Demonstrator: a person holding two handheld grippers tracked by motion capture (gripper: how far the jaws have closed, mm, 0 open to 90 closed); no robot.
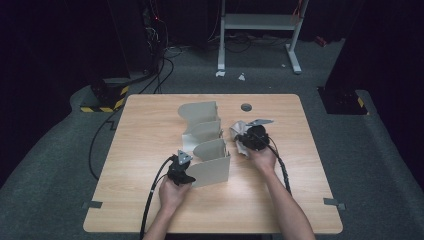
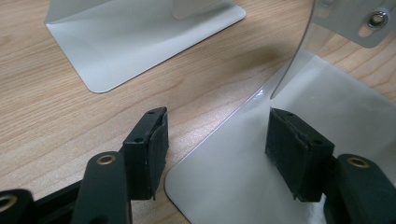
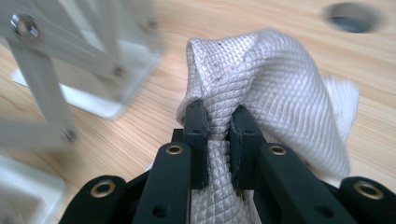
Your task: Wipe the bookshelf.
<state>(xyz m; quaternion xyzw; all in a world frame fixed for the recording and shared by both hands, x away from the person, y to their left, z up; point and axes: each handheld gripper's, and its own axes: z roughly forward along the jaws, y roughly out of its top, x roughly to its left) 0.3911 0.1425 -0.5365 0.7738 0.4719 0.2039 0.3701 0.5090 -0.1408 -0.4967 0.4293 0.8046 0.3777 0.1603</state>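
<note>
Cloth, a white waffle-weave piece, is pinched in a bunched fold between the closed jaws of the right gripper, presumably so it can be carried as one bundle; loose folds hang beyond and to the right of the jaws. The grey metal rack is seen just left of this gripper. The left gripper is held open, its jaws straddling the edge of the rack's base plate, apparently to steady it; no pad contact is evident.
</note>
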